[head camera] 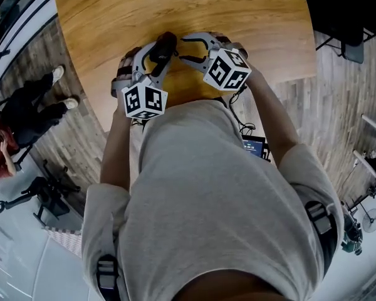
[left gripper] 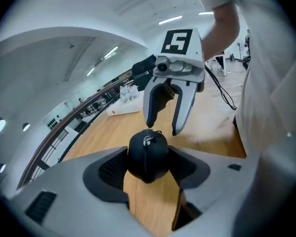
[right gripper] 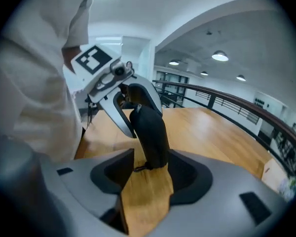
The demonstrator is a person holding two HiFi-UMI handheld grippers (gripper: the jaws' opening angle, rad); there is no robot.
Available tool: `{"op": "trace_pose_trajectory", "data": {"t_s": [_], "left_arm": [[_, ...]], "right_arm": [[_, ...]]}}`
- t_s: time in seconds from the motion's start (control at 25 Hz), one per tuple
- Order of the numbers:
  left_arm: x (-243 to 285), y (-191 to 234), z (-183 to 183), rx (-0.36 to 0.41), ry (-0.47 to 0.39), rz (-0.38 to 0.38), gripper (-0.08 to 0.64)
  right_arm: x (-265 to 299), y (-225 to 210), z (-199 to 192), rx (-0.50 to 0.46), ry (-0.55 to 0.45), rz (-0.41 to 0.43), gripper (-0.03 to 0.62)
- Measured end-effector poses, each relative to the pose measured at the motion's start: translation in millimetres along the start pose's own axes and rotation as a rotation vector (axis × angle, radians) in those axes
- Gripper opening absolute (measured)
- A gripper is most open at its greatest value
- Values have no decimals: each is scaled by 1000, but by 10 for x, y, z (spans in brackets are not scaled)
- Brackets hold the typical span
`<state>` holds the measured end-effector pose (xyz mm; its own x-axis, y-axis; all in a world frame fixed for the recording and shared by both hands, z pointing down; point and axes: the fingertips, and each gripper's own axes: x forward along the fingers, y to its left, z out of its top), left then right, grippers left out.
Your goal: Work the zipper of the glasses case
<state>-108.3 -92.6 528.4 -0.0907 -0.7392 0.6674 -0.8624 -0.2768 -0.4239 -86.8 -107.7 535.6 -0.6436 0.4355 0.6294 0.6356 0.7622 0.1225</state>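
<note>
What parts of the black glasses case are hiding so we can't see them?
- Head view: the left tool covers part of the glasses case; its zipper is too small.
- Left tool view: only one end of the case shows, hiding the rest behind it.
- Right tool view: the left tool covers the far end.
- Inside: hidden by the case itself.

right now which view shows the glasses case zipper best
Left gripper view: the zipper runs down the facing end of the glasses case, metal pull clear. The right gripper view shows only the case's side; the head view, a dark shape.
</note>
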Motion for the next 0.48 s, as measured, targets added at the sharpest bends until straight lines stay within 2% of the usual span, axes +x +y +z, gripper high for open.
{"op": "trace_pose_trajectory", "data": {"t_s": [0.16,0.24,0.36,0.48], "left_arm": [[-110,-48,-231,-15,34,1,264],[-134,-64,-323,-17,48,5,264],[-155,-57,-433,-46,60,22,264],[-148,-34,-448,-64,49,33,264]], "right_arm": [[378,11,-15,-246,100,55,237],[575,28,1,-332,126,94,242],[752,52,23,-400,137,130,244],[712,14,36,-422,171,91,243]]}}
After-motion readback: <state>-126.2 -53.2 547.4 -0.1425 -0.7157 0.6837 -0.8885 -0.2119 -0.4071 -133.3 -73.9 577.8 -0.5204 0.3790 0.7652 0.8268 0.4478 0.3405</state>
